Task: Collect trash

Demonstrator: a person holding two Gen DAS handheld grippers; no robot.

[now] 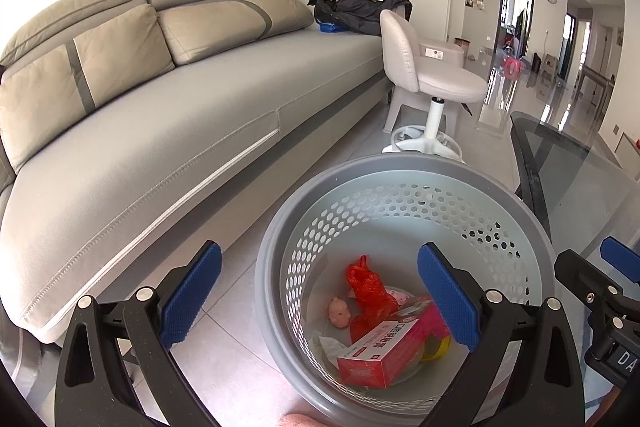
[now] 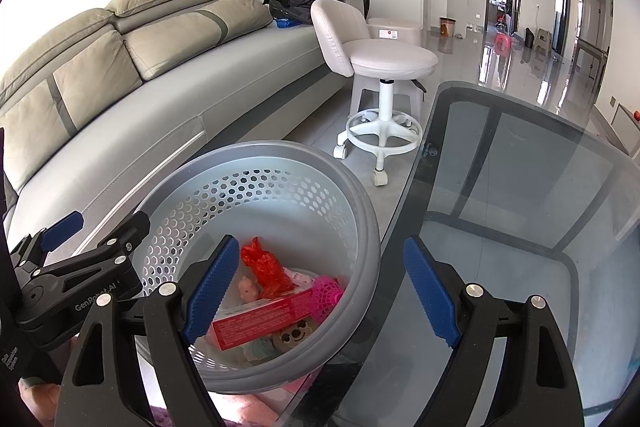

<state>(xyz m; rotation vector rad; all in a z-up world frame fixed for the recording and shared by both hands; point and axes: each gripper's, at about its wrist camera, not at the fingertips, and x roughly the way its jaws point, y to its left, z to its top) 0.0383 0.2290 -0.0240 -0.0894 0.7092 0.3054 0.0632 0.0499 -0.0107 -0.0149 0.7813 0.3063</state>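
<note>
Both grippers were hanging right over the trash spot with nothing in them: the left gripper (image 1: 320, 299) had its blue-padded fingers (image 1: 192, 295) spread wide apart, and the right gripper (image 2: 320, 303) had its fingers (image 2: 430, 291) just as far apart, gripping nothing either. Right under them sat the grey bin (image 1: 276, 227), a round perforated basket on the tiled floor, pretty much touching the edge of the glass desk (image 2: 520, 155) on its right side. Inside the bin was a small pile of stuff: a red box (image 1: 380, 357) lying on its side toward the front, a crumpled red plastic bag (image 1: 366, 291) sticking up behind it, a little pink doll head (image 1: 340, 311) beside the bag, a pink ball (image 2: 326, 295) with a mesh look, some white paper and a round smiley thing (image 2: 294, 335) partly buried under the box. From the right wrist view the left gripper also poked in at the left edge, next to the bin rim. Further back, a long grey sofa (image 1: 160, 131) ran along the left wall with beige cushions, and a white swivel stool (image 2: 384, 67) on casters stood between the sofa and the desk. At the far end of the sofa was a heap of dark and light clothes (image 1: 360, 3), with shelves and a glossy hallway beyond.
</note>
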